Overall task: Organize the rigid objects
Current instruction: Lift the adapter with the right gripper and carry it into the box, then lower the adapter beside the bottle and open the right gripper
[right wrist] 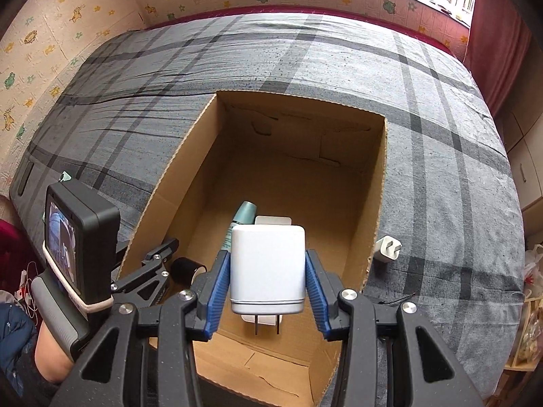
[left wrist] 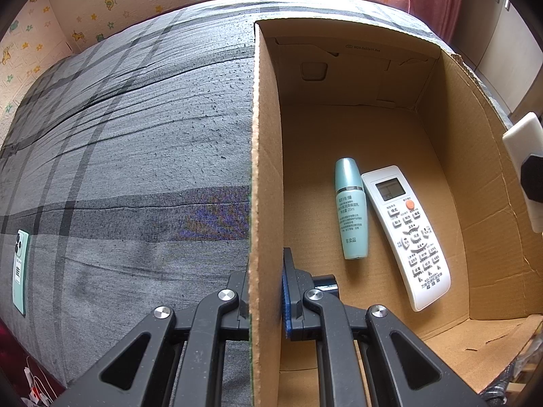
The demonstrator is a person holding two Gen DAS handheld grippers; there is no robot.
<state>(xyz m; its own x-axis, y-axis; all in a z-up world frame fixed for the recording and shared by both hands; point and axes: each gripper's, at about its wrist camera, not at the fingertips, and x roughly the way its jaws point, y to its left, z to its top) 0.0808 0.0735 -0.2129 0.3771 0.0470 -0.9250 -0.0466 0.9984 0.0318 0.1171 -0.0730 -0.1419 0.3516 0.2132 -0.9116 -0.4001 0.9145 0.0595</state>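
Observation:
An open cardboard box (left wrist: 266, 156) stands on the grey plaid bed; it also shows in the right wrist view (right wrist: 378, 183). Inside lie a teal bottle (left wrist: 351, 208), a white remote (left wrist: 405, 234) and a black tape roll (right wrist: 186, 269). My left gripper (left wrist: 266, 291) is shut on the box's left wall, one finger inside, one outside. My right gripper (right wrist: 268, 283) is shut on a large white charger (right wrist: 267, 269), prongs toward the camera, held above the box's near end. The charger's edge shows at the right of the left wrist view (left wrist: 524, 156).
A small white plug adapter (right wrist: 387, 249) lies on the bed just right of the box. A mint green phone (left wrist: 20, 269) lies on the bed at the far left. Patterned walls and a red curtain (right wrist: 495, 44) border the bed.

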